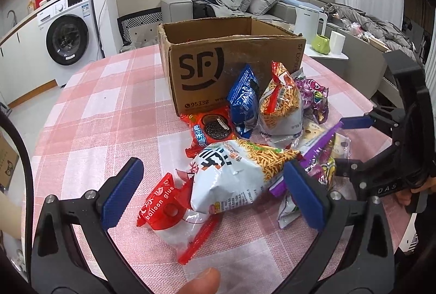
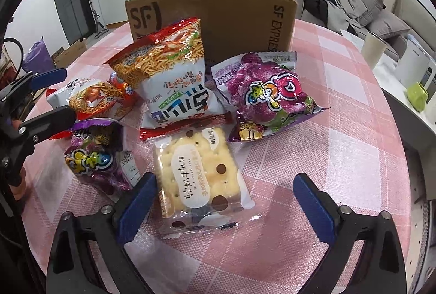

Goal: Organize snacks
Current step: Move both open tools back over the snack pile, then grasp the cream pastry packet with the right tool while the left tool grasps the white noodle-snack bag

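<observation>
A pile of snack packets lies on the pink checked surface (image 1: 90,109) in front of an open cardboard box (image 1: 218,60) marked SF. The left tongs (image 1: 215,192) stand wide apart, low over the near end of the pile, with a white noodle-snack bag (image 1: 231,177) lying between the blue pads; neither pad presses on it. Just beside that bag, toward the camera, is a red and white packet labelled balloon glue (image 1: 174,215), and behind it a red cookie packet (image 1: 209,130), a blue packet (image 1: 244,100) and a second noodle-snack bag (image 1: 280,106) propped up near the box. The right tongs (image 2: 224,198) are also apart, set over a clear-wrapped cracker packet (image 2: 199,179) that lies flat on the surface; the left pad sits just beside the packet's edge, the right pad stands well clear of it. A purple candy bag (image 2: 267,92) lies to the right of the crackers near the box, and a smaller purple candy packet (image 2: 95,158) lies to their left. A fingertip (image 1: 201,283) shows at the bottom edge of the left wrist view.
</observation>
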A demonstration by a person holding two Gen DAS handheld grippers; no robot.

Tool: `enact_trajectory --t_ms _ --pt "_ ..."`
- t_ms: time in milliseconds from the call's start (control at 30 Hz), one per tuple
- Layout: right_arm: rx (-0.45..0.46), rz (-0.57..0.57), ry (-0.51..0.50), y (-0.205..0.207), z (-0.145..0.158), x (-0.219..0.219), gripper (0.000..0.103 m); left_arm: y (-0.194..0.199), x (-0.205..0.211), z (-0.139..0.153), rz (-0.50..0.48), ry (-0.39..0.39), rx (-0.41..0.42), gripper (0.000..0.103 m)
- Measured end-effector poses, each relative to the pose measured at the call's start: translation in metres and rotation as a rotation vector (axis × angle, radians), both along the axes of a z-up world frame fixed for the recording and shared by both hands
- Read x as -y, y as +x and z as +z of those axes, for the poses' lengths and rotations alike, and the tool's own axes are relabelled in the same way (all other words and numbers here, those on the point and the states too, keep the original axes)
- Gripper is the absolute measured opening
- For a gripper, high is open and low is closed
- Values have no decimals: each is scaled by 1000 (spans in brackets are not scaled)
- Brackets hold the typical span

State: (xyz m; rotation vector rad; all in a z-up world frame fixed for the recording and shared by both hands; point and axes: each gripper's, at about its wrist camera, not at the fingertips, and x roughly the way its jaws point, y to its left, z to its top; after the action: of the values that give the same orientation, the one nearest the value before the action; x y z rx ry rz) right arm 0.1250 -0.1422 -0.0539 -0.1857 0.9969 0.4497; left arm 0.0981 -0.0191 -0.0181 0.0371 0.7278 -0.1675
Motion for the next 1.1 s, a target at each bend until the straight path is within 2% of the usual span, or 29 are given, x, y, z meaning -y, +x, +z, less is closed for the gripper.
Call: enact_trajectory --t_ms 67,200,267,633,1100 --pt "-3 14 18 -3 0 -1 81 1 0 -1 0 -3 -4 102" --pt "-4 39 31 -5 1 -4 71 2 -1 -1 -3 -5 -5 102" --pt "-6 52 46 -8 2 -5 61 3 -2 -2 -5 -6 -7 102" --pt "22 121 71 -21 11 -10 59 5 -10 -2 17 -47 -12 102" --pt "28 162 98 -27 18 -13 59 13 -5 -13 -40 -131 -84 101"
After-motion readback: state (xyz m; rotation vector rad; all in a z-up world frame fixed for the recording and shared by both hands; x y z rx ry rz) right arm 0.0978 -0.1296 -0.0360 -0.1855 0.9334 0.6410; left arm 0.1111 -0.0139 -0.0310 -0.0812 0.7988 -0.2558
